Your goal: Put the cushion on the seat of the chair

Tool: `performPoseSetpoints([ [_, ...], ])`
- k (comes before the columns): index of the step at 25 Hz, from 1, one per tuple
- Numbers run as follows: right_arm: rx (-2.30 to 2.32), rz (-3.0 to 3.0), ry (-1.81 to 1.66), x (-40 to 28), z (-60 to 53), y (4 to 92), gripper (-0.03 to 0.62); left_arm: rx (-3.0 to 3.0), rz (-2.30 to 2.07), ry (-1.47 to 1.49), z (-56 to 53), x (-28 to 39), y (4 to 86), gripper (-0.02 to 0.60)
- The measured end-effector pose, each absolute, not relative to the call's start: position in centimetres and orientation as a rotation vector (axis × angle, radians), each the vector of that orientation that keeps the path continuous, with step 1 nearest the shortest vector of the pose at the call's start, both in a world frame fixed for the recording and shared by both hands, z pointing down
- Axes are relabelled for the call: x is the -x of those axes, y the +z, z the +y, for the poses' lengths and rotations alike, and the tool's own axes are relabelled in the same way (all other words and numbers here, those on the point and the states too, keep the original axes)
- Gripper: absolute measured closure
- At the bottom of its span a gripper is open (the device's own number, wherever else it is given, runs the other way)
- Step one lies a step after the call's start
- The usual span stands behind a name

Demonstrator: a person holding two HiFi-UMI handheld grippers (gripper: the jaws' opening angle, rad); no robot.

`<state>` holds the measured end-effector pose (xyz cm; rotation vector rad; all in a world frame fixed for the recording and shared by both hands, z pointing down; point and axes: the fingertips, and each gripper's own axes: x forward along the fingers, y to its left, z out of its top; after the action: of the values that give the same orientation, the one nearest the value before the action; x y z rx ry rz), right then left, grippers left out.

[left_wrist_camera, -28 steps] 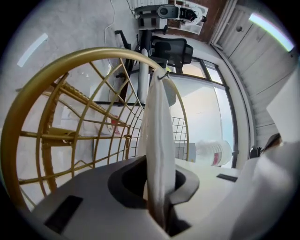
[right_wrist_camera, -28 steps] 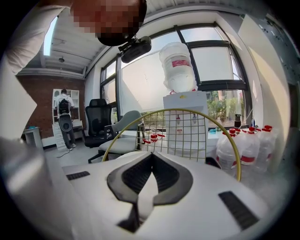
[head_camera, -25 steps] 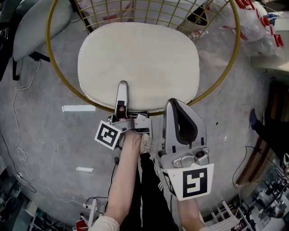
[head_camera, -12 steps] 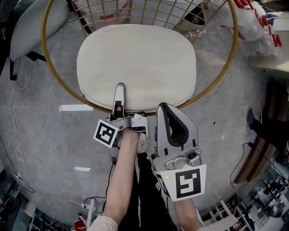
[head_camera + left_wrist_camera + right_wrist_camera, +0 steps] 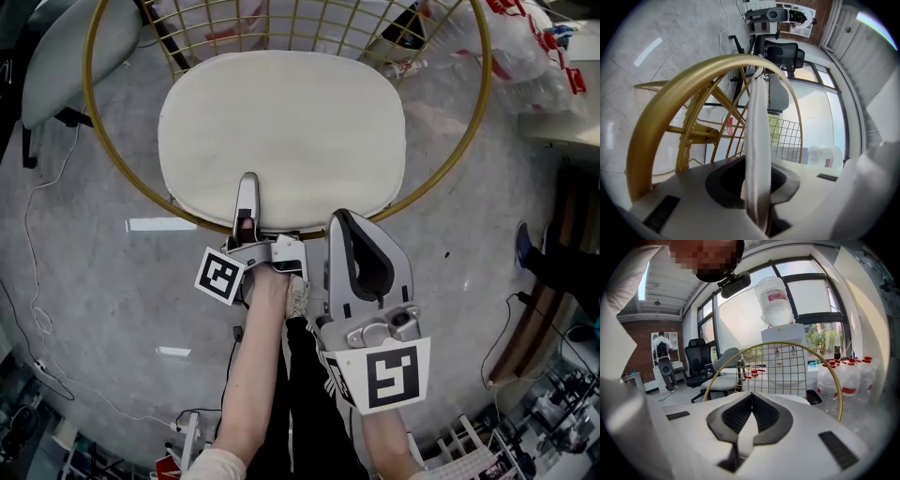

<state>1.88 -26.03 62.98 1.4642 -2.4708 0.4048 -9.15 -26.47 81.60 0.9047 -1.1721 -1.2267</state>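
Note:
A cream oval cushion (image 5: 281, 131) lies flat on the seat inside the gold ring frame of the chair (image 5: 122, 173). My left gripper (image 5: 247, 180) reaches over the ring at the cushion's near edge. In the left gripper view the cushion's edge (image 5: 757, 117) runs up between the jaws, which pinch it, with the gold ring (image 5: 670, 103) arching to the left. My right gripper (image 5: 343, 219) hangs just short of the ring, to the right of the left one. It is shut with nothing between its pads (image 5: 751, 397).
A grey office chair (image 5: 66, 56) stands at the upper left. Water bottles (image 5: 539, 47) crowd the upper right, and a dispenser (image 5: 780, 310) stands behind the chair. Cables (image 5: 37, 309) trail over the grey floor. The person's legs and shoe (image 5: 300, 300) are below the grippers.
The left gripper has sunk slightly with the cushion's near edge. In the head view the right gripper has drifted a little to the left and nearer.

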Motion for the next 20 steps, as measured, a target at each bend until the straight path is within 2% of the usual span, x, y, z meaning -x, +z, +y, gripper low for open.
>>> performPoseSetpoints([
  [5, -1.467, -2.492, 0.405, -2.1, -25.6, 62.2, 0.577, -0.904, -1.185, -1.219, -26.3, 9.1, 81.5, 0.486],
  [11, -1.463, -2.510, 0.398, -2.2, -25.4, 61.5, 0.577, -0.879, -1.175, -1.220, -26.0, 8.7, 81.0, 0.387],
  [20, -1.449, -2.534, 0.353, -2.1, -23.3, 59.7, 0.577, -0.850, -1.182, -1.216, -23.8, 8.3, 80.6, 0.373],
])
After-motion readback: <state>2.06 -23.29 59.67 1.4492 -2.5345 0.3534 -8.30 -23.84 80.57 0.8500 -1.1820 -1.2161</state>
